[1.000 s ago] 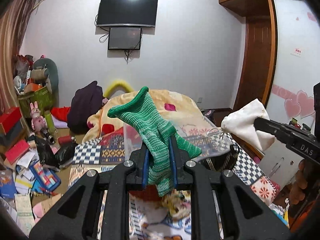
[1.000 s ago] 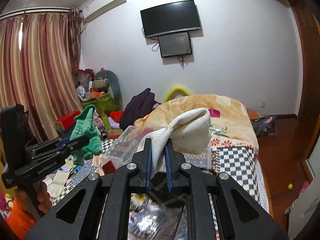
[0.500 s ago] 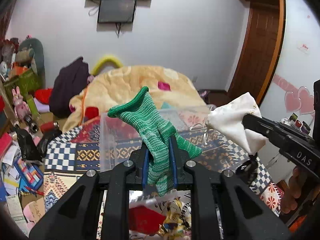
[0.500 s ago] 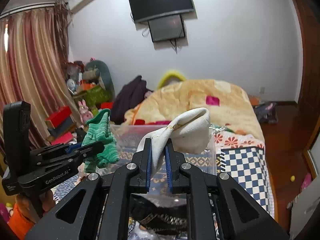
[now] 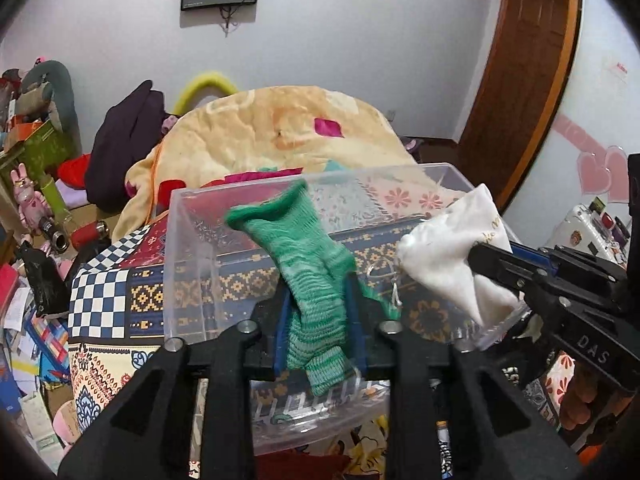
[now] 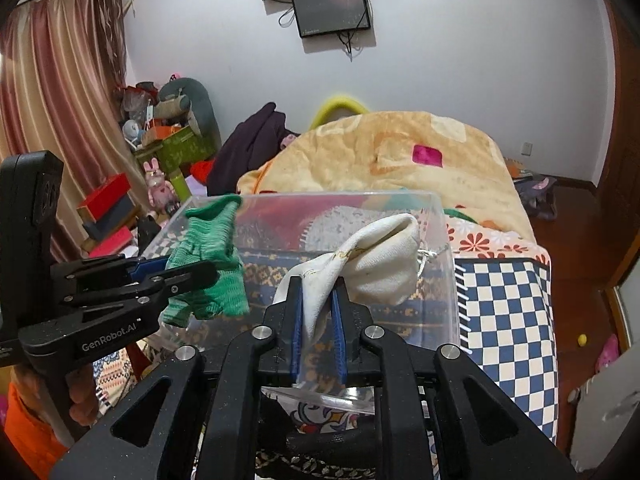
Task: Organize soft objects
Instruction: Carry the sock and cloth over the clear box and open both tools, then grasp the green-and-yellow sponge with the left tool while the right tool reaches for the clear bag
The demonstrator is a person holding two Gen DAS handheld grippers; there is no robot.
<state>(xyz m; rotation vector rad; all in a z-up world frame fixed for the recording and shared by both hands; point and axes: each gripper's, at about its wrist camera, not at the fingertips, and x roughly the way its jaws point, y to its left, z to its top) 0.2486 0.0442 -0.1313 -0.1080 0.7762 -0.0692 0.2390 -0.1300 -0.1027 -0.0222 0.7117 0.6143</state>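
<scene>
Jaws: both pairs are closed on cloth. The left gripper [image 5: 320,312] pinches a green knitted sock [image 5: 308,264] at mid-length, cuff end standing up and forward. The right gripper [image 6: 318,308] pinches a white cloth pouch [image 6: 380,260] by its neck, the bulk bulging up to the right.

Position: both items hang over the open top of the clear plastic bin [image 5: 176,240], which sits on the patterned bedspread [image 5: 108,284]. The sock is at the bin's left half, the pouch at its right.

Risks, as I judge them:
- The sock's cuff reaches toward the far wall; on release it could drape over the rim instead of dropping in.
- A thin cord [image 6: 430,254] dangles off the pouch close to the right wall and may snag there.
- The bin looks light; a knock from either gripper could tip or slide it on the soft bedding.
- The two grippers stand near each other, so a careless inward move risks a clash.

Surroundings: a peach quilt [image 6: 400,160] heaped behind the bin, a dark garment [image 5: 128,140] and floor clutter to the left. Nothing blocks the bin's opening.
</scene>
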